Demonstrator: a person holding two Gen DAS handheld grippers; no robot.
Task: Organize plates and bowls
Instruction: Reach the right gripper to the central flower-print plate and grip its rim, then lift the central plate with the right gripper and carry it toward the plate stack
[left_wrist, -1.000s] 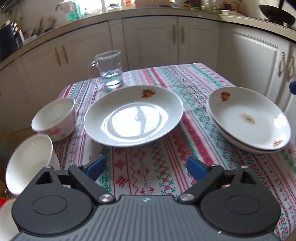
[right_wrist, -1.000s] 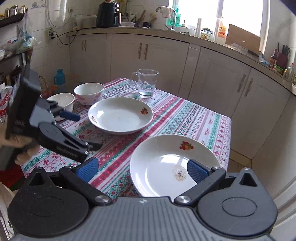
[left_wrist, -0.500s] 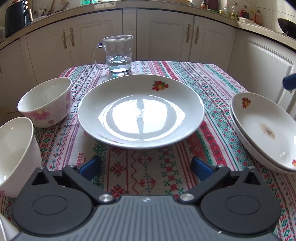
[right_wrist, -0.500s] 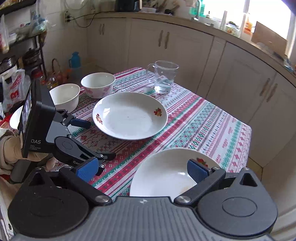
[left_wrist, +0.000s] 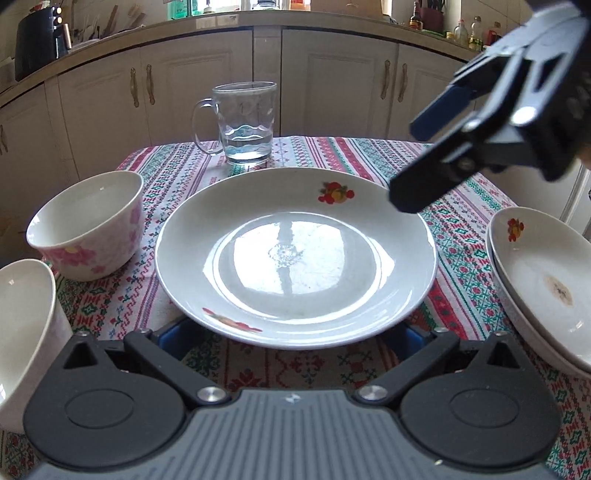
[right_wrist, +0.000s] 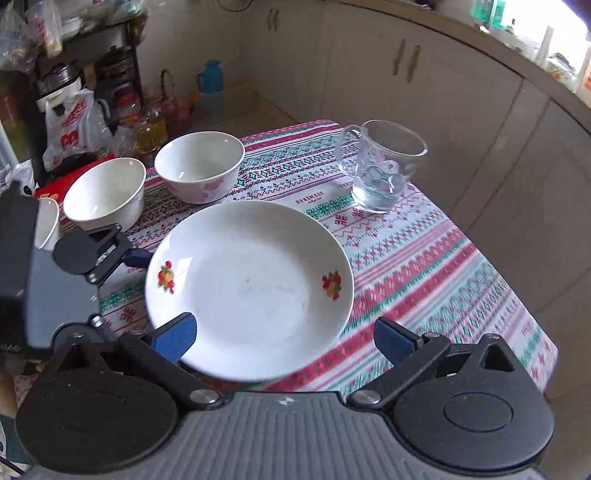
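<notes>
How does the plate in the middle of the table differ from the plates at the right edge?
The middle plate lies alone on the cloth; the right-edge plates are stacked one on another. The middle plate's well looks clean and shiny; the top right-edge plate has a brown stain at its centre. The middle plate is fully in view, the stack cut off by the frame. Both are white with a fruit motif.
</notes>
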